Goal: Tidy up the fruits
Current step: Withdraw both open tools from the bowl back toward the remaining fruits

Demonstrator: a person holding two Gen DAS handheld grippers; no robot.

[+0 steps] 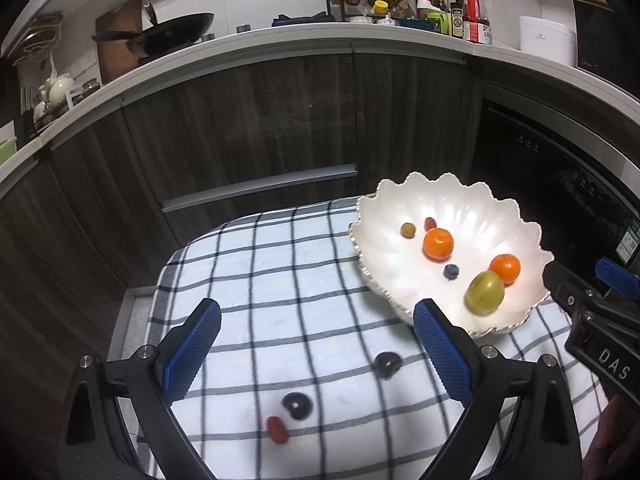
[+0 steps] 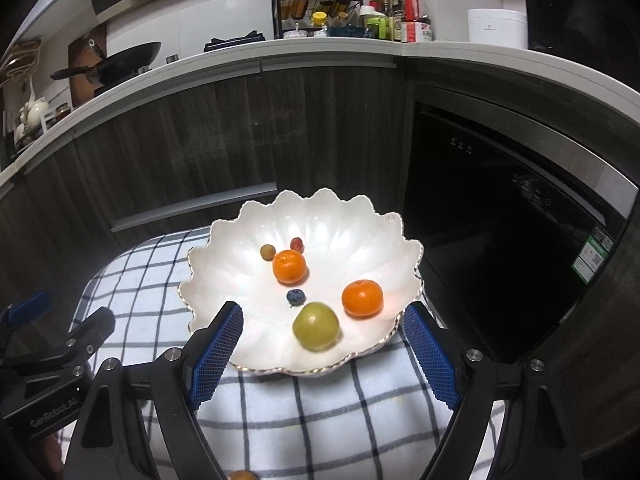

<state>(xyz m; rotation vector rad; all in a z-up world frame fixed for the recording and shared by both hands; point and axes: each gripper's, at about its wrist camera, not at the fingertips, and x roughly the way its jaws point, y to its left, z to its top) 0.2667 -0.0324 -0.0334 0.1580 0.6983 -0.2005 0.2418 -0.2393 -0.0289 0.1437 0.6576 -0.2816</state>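
Your left gripper point(image 1: 316, 344) hangs over the checked cloth point(image 1: 280, 280) with its blue pads point(image 1: 188, 354) spread wide and nothing between them. Below it on the cloth lie three loose fruits: a dark plum-like fruit point(image 1: 387, 364) near the right pad, a second dark fruit point(image 1: 297, 405) closer to you, and a small red fruit point(image 1: 277, 429) just beside that one, blurred in the left wrist view.

Your right gripper point(image 2: 322, 344) faces the white scalloped bowl point(image 2: 224, 280), fingers point(image 2: 216, 354) also wide apart and empty, their tips at the bowl's near rim on either side. The bowl sits at the far right of the cloth and holds six pieces: a green fruit point(image 2: 316, 331) nearest you, a blueberry point(image 2: 295, 297) just behind it, an orange mandarin point(image 2: 362, 298) to the right, a second mandarin point(image 2: 289, 267) toward the middle, and at the back a small yellowish fruit point(image 2: 267, 251) and a small red one point(image 2: 296, 244), both close to the second mandarin. The green fruit looks blurred in both views.

At the bottom edge of the right wrist view a brownish round object point(image 2: 242, 475) peeks in; you cannot tell what it is. Behind the table run dark wood cabinets point(image 2: 200, 152) under a white counter.
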